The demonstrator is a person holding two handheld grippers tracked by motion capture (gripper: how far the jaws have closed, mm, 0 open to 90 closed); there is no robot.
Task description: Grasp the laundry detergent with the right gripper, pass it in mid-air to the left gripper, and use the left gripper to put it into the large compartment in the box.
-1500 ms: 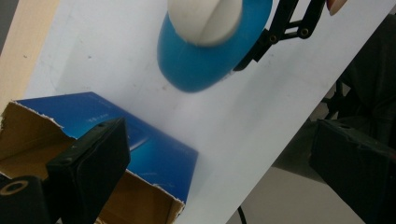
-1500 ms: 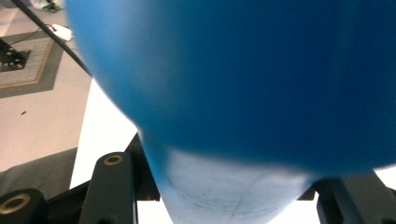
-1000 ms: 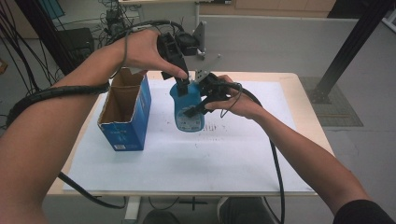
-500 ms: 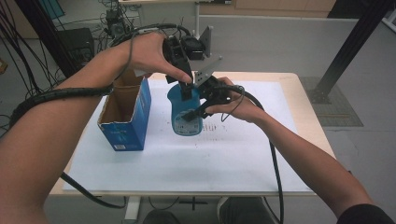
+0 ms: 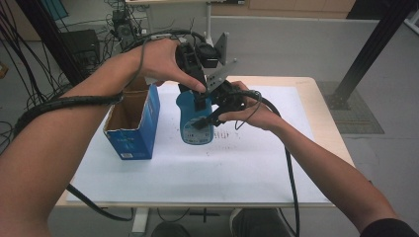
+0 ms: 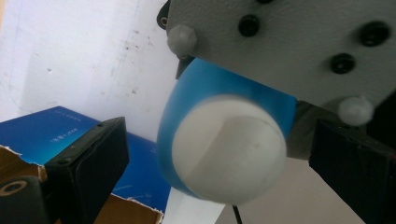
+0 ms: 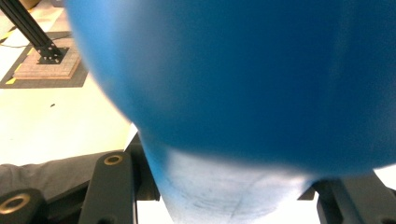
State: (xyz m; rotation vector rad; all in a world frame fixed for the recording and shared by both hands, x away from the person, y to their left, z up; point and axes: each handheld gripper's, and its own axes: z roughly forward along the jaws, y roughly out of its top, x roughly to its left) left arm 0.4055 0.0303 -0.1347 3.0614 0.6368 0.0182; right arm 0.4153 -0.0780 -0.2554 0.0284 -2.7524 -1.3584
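Right claw (image 5: 210, 118) clamped on blue bottle (image 5: 195, 126) body at my 9 o'clock; left claw (image 5: 200, 101) jaws apart, straddling white cap (image 6: 229, 149), 12 o'clock above.

This looks like a lab or a test room, not a home. The tabletop (image 5: 316, 98) is a plain light board covered with a white sheet (image 5: 207, 168), and it stands on a bare grey floor (image 5: 296, 44) with black metal frame posts (image 5: 375, 44) rising at both sides. Behind it, many loose black cables (image 5: 20, 74) hang and lie near dark equipment boxes (image 5: 81, 44), and a patterned mat (image 5: 353, 111) lies under the foot of the right post.
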